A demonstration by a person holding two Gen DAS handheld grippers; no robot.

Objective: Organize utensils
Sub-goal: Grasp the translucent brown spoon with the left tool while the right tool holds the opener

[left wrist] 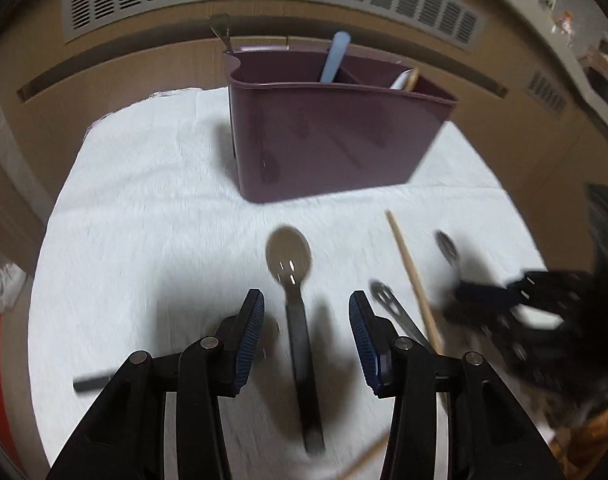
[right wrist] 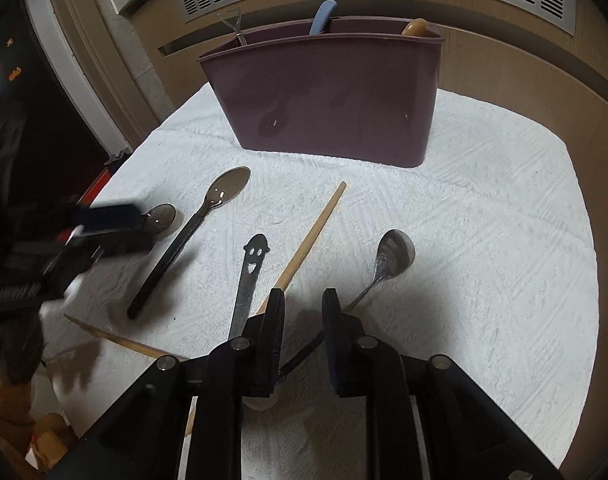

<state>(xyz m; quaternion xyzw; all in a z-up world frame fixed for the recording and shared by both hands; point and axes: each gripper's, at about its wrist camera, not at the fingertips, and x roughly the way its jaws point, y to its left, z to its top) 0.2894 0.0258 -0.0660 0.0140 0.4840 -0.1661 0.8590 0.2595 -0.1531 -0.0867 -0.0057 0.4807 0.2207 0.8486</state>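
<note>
We saw the left gripper (left wrist: 306, 336) hanging low over the white towel (left wrist: 144, 220), its jaws apart and nothing clamped between them. The dark spoon (left wrist: 294, 280) lay in the gap between the two blue pads (left wrist: 246, 344): its bowl pointed forward, just past the fingertips, and its handle ran back beneath the tool. We could not tell whether the pads touched it; clear space showed on both sides of the handle. Straight ahead of this gripper, well beyond the spoon's bowl, stood the maroon caddy (left wrist: 328, 136) with a light blue handle (left wrist: 335, 60) sticking up from it. Off its right finger lay a smiley-faced metal handle (left wrist: 388, 300) and, just beyond that, a wooden chopstick (left wrist: 414, 276).

The right gripper (right wrist: 302, 308) also hovered with its jaws apart and empty. A metal spoon (right wrist: 388, 258) lay just ahead of its right finger, the handle running back under that finger. The chopstick (right wrist: 308, 240) slanted ahead of its left finger, with the smiley handle (right wrist: 250, 272) beside it. Further left we found the dark spoon (right wrist: 196, 224), and the blurred left gripper (right wrist: 116, 226) over a second dark spoon's bowl (right wrist: 162, 216). The caddy (right wrist: 332, 96) stood ahead.
</note>
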